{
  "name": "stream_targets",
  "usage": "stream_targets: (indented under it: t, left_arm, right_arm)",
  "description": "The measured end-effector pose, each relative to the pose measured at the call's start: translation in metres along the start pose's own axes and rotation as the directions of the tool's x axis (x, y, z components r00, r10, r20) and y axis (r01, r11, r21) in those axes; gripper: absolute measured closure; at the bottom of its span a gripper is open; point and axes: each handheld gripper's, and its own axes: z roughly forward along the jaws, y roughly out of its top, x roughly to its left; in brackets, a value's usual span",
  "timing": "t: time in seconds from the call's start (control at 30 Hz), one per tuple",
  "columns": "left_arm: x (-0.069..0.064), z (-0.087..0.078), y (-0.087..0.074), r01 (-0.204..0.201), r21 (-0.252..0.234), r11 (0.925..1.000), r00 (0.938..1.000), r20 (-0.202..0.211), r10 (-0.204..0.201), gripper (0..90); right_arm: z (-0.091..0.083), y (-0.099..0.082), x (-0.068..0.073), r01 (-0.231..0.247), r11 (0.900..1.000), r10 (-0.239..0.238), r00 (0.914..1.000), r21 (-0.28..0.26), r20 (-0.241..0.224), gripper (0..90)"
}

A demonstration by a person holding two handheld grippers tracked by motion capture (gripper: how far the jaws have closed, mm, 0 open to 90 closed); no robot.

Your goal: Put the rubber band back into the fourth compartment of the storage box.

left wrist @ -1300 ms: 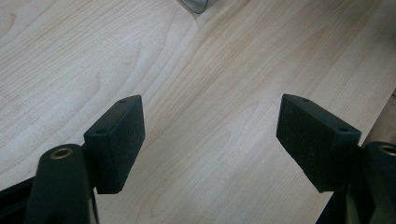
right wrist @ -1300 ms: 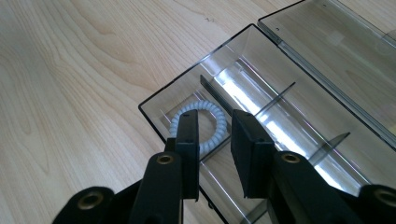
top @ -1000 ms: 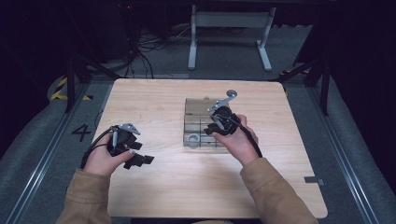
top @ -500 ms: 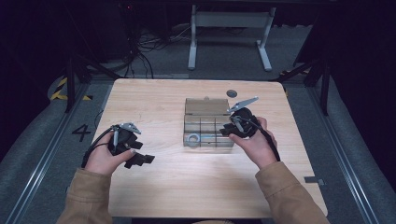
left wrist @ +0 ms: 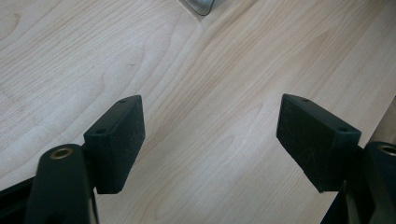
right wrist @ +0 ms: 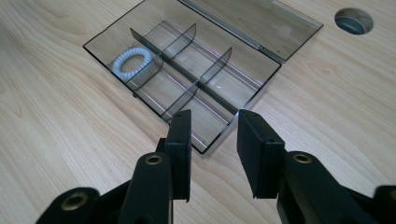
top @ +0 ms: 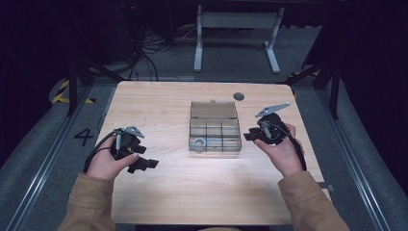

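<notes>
A clear smoky plastic organiser box (top: pixel 214 136) lies at the table's middle, its lid (top: pixel 213 110) folded back flat. Dividers split it into several compartments. A white coiled ring (top: pixel 198 143) rests in the near-left one. My right gripper (top: pixel 251 135) hovers just right of the box, open and holding nothing. In the right gripper view its jaws (right wrist: pixel 214 126) point at the box (right wrist: pixel 187 70) corner, with the ring (right wrist: pixel 132 60) at the far end. My left gripper (top: pixel 143 163) rests low at the table's left, open wide over bare wood (left wrist: pixel 210 121). A corner of the box (left wrist: pixel 201 5) shows beyond it.
The wooden table (top: pixel 159 110) has a round grey cable hole (top: pixel 238 96) behind the box, which the right gripper view shows as a hole (right wrist: pixel 354 21) at its top right. A metal stand (top: pixel 235 43) stands on the floor beyond the table.
My right gripper has drawn back from over the box to the right and now sits beside its right edge. The left gripper has hardly moved.
</notes>
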Motion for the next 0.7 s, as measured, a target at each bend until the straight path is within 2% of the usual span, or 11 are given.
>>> stream_targets:
  t: [0.2,0.37,0.57,0.7]
  left_arm:
    - [0.001,0.001,0.001,0.004,0.002,1.0000,1.0000,0.002,-0.004,24.7]
    - [0.000,0.001,0.001,0.005,0.001,1.0000,1.0000,0.001,-0.005,24.7]
    - [0.001,0.002,0.001,0.002,0.005,1.0000,1.0000,0.000,-0.002,24.7]
    - [0.000,0.003,0.001,0.006,0.009,0.9999,1.0000,-0.001,-0.006,24.7]
  right_arm:
    - [-0.005,-0.012,-0.010,-0.023,0.9997,0.022,0.9995,0.010,0.021,65.5]
    - [-0.008,-0.020,-0.015,-0.036,0.9993,0.036,0.9994,0.013,-0.001,60.8]
    - [-0.006,-0.036,-0.018,-0.054,0.9983,0.053,0.9983,0.022,0.025,58.1]
    - [-0.006,-0.051,-0.018,-0.084,0.9964,0.083,0.9957,0.011,0.041,54.0]
